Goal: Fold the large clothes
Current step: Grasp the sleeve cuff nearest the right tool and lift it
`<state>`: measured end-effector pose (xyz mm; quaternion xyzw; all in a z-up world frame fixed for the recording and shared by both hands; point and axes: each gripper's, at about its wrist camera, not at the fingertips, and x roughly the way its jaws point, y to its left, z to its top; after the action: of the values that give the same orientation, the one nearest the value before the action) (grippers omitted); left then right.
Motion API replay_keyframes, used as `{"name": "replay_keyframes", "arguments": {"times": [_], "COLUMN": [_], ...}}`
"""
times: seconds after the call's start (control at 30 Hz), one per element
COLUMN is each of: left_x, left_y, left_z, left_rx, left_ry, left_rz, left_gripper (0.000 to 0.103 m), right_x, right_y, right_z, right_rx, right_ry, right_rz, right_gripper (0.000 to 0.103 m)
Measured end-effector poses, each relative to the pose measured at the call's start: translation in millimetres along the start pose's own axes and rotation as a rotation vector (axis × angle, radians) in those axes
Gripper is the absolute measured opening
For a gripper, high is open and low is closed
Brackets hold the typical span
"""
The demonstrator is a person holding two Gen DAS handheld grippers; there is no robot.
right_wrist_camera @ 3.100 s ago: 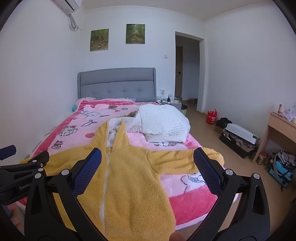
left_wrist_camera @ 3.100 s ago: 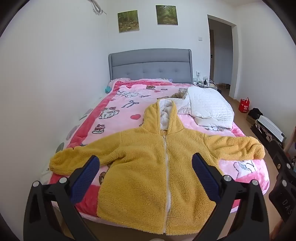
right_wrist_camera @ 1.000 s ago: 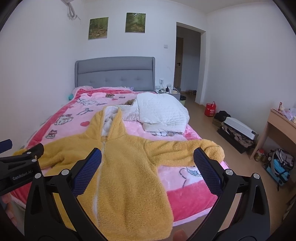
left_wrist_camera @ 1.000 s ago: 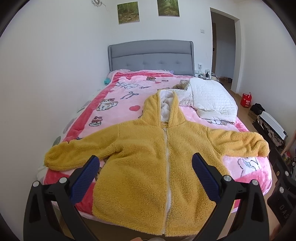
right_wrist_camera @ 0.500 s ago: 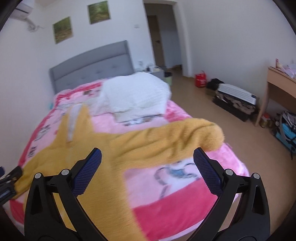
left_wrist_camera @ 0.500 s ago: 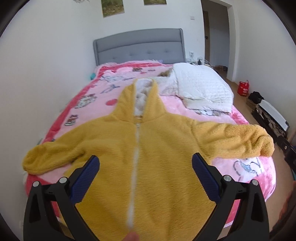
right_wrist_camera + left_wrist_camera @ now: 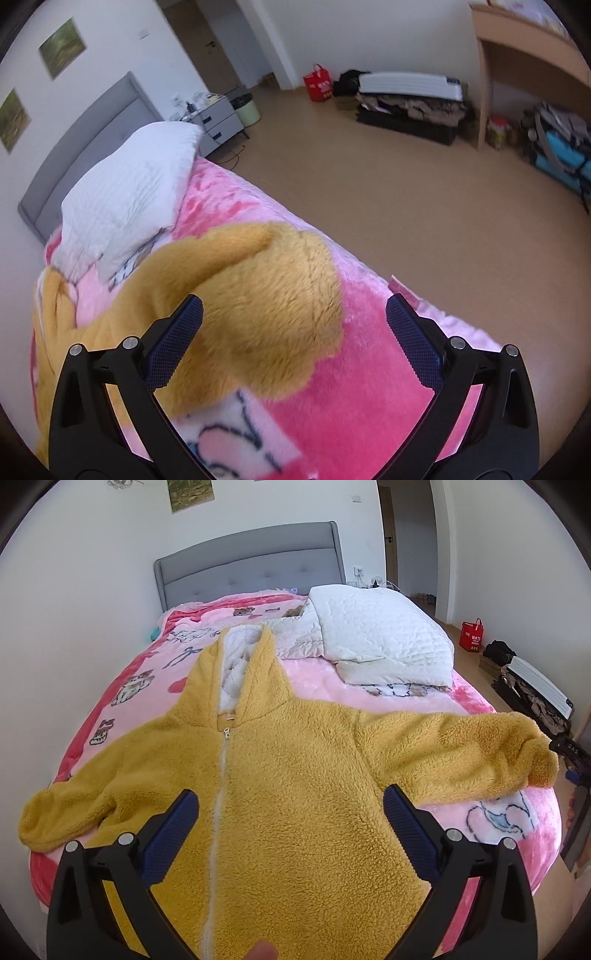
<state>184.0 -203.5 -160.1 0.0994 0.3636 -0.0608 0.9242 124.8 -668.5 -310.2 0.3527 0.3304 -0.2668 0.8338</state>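
Note:
A yellow fleece hooded jacket (image 7: 295,775) lies front up on the pink bed blanket (image 7: 321,679), zipped, sleeves spread to both sides. My left gripper (image 7: 290,816) is open and empty, hovering over the jacket's lower front. My right gripper (image 7: 293,323) is open and empty, just above the cuff of the jacket's right-hand sleeve (image 7: 273,295), which lies near the bed's edge. That sleeve also shows in the left wrist view (image 7: 480,749). Part of the right gripper shows there at the far right (image 7: 570,753).
A folded white quilt (image 7: 376,635) lies on the bed behind the jacket. A grey headboard (image 7: 251,565) stands at the wall. A bedside cabinet (image 7: 218,118), a red bag (image 7: 319,85), luggage (image 7: 406,99) and a wooden desk (image 7: 528,48) stand around the floor.
Both grippers have moved forward and lower over the bed. The right gripper has swung right and down to the end of the right-hand sleeve. Both stay open.

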Motion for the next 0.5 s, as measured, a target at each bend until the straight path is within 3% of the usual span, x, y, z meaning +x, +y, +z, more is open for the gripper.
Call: {"name": "replay_keyframes", "arguments": {"times": [0.13, 0.17, 0.2, 0.27, 0.37, 0.5], "left_x": [3.1, 2.2, 0.7, -1.8, -6.9, -17.6], "left_y": [9.1, 12.0, 14.7, 19.7, 30.8, 44.5], "left_z": [-2.1, -2.7, -3.0, -2.9, -1.4, -0.2], "left_rx": [0.003, 0.006, 0.009, 0.003, -0.021, -0.027], "left_ry": [0.005, 0.000, -0.005, -0.006, -0.005, -0.016], "left_rz": [0.032, 0.043, 0.051, 0.052, 0.042, 0.057], "left_gripper": [0.098, 0.098, 0.098, 0.098, 0.098, 0.098], "right_x": [25.1, 30.2, 35.2, 43.7, 37.5, -2.0], "right_y": [-7.4, -7.4, -7.0, -3.8, 8.8, 41.2], "right_z": [-3.0, -4.6, -6.1, -8.7, -8.3, -2.2], "right_rx": [0.100, 0.119, 0.142, 0.165, 0.132, 0.049], "right_ry": [0.032, 0.032, 0.045, 0.077, 0.060, -0.030], "right_rz": [0.111, 0.164, 0.192, 0.205, 0.211, 0.283], "right_gripper": [0.093, 0.078, 0.050, 0.031, 0.022, 0.019]}}
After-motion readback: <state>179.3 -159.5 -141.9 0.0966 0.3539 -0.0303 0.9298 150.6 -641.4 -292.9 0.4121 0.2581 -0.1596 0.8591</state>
